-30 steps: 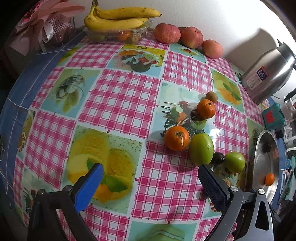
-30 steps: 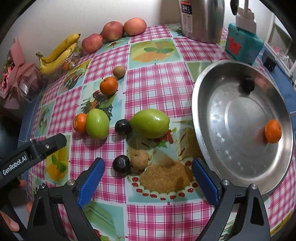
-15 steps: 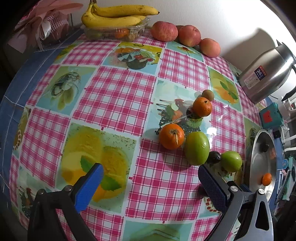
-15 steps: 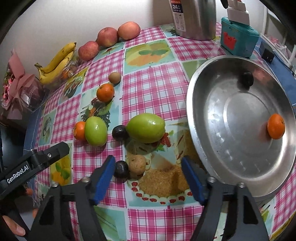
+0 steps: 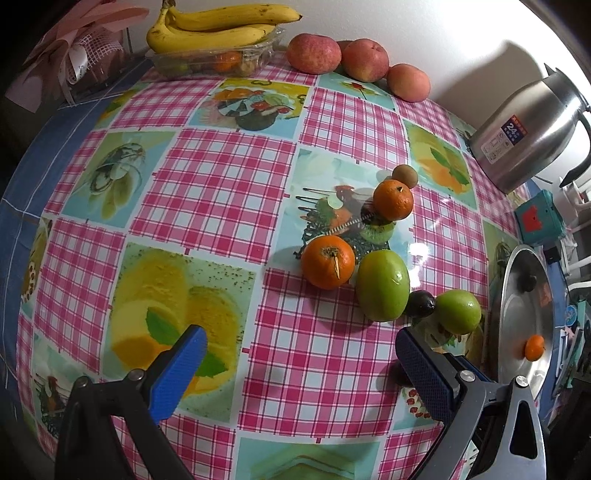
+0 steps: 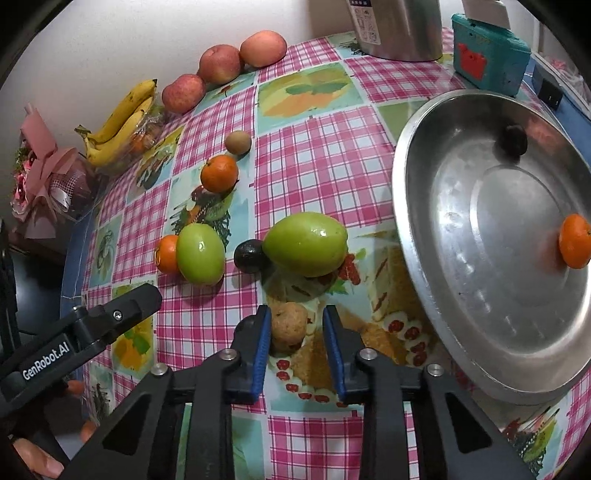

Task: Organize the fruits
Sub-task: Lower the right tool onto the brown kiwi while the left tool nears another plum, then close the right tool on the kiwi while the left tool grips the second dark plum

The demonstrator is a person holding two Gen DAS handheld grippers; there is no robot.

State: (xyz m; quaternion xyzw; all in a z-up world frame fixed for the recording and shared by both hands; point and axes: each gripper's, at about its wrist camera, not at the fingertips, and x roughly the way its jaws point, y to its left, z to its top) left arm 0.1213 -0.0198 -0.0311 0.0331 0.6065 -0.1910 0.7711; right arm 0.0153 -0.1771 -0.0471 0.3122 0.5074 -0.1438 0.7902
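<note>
My right gripper [image 6: 296, 314] has its blue pads narrowed around a small brown fruit [image 6: 288, 325] on the tablecloth; the left pad touches it, a gap shows on the right. Ahead lie a large green fruit [image 6: 306, 243], a dark plum [image 6: 250, 255], a second green fruit [image 6: 200, 253] and two oranges [image 6: 218, 173]. The steel pan [image 6: 436, 280] on the right holds an orange [image 6: 574, 240] and a dark fruit [image 6: 513, 139]. My left gripper [image 5: 297, 354] is open and empty above the cloth, near the orange [image 5: 328, 261] and green fruit [image 5: 382, 284].
Bananas [image 5: 218, 26] on a clear tray and three apples [image 5: 364, 59] sit at the back by the wall. A steel kettle [image 5: 524, 129] and a teal box [image 6: 487, 55] stand at the back right. A pink bouquet [image 6: 44, 173] is at the table's left edge.
My right gripper moved down and forward and closed its pads from wide open to narrow around the small brown fruit. The left gripper drifted slightly closer to the fruits, still open.
</note>
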